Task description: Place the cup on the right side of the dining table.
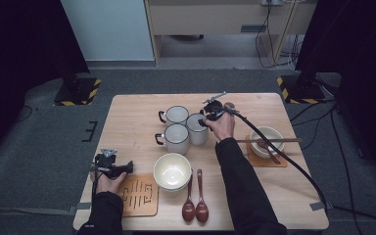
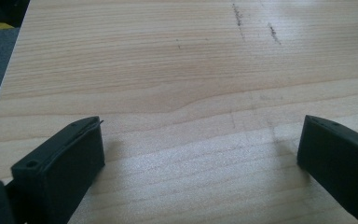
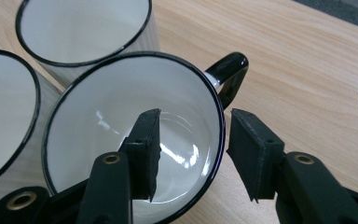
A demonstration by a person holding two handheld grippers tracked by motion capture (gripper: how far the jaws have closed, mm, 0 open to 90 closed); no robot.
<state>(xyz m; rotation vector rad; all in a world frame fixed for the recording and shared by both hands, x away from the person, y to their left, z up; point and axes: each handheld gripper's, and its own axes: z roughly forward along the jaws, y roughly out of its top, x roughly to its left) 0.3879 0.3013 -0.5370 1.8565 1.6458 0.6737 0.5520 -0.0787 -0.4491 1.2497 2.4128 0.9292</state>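
Three white enamel mugs with dark rims stand clustered at the middle of a pale wooden table (image 1: 142, 117), all of them empty as far as their insides show. The right gripper (image 3: 193, 151) straddles the rim of the nearest mug (image 3: 135, 135), one jaw inside the cup and one outside beside its black handle (image 3: 228, 74); the jaws are apart, not yet pressing the wall. The other two mugs (image 3: 84, 32) (image 3: 4, 121) stand just beside it. The left gripper (image 2: 200, 154) rests near the table's front left corner, jaws wide apart over bare wood. Nearer the person, a cream bowl (image 1: 172, 171) sits empty beside a wooden trivet (image 1: 139, 195), with two wooden spoons (image 1: 195, 205) alongside. To the right, another bowl (image 1: 269, 139) on a mat carries chopsticks and a spoon across it. Grey carpet (image 1: 39, 152) surrounds the table; cables trail on the right.
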